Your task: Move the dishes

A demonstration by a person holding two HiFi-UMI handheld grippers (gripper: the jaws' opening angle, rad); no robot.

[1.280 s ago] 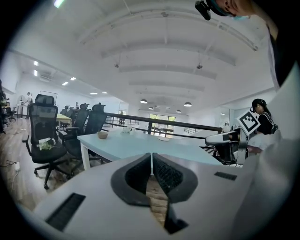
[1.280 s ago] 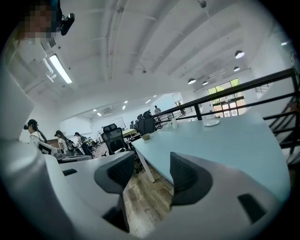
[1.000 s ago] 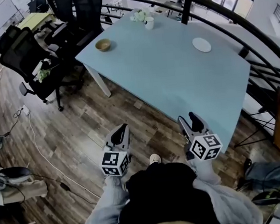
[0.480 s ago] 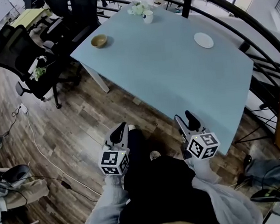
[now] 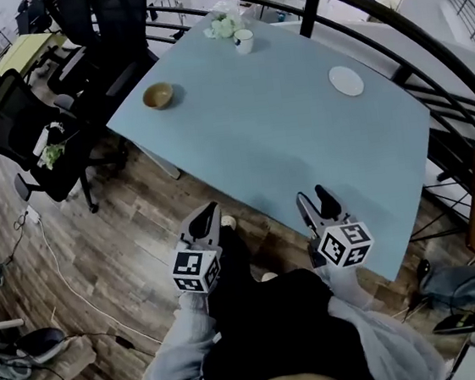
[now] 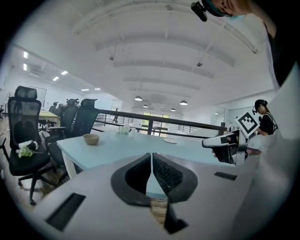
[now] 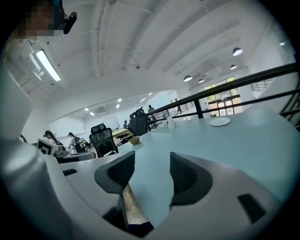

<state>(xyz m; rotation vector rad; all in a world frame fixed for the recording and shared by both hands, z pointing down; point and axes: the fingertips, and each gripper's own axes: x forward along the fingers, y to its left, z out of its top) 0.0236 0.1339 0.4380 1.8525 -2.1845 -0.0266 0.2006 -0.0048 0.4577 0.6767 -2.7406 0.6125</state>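
A tan bowl (image 5: 158,94) sits near the far left corner of the light blue table (image 5: 283,137). A white plate (image 5: 345,80) lies toward its far right, and a white cup (image 5: 243,40) stands at the far edge. Both grippers are held low before the table's near edge, far from the dishes. My left gripper (image 5: 207,215) is over the wooden floor with its jaws together and nothing in them (image 6: 151,155). My right gripper (image 5: 316,200) is at the table's near edge, jaws apart and empty (image 7: 152,157). The bowl (image 6: 91,138) and plate (image 7: 220,122) show far beyond the jaws.
A pale flower bunch (image 5: 221,26) lies beside the cup. Black office chairs (image 5: 21,124) stand left of the table. A dark railing (image 5: 390,31) curves behind and to the right of it. Cables (image 5: 52,248) run over the wooden floor. Bags (image 5: 462,287) lie at the lower right.
The person has stepped closer to the table, so it fills more of the head view. Both grippers keep their places in front of the body, with their jaws unchanged.
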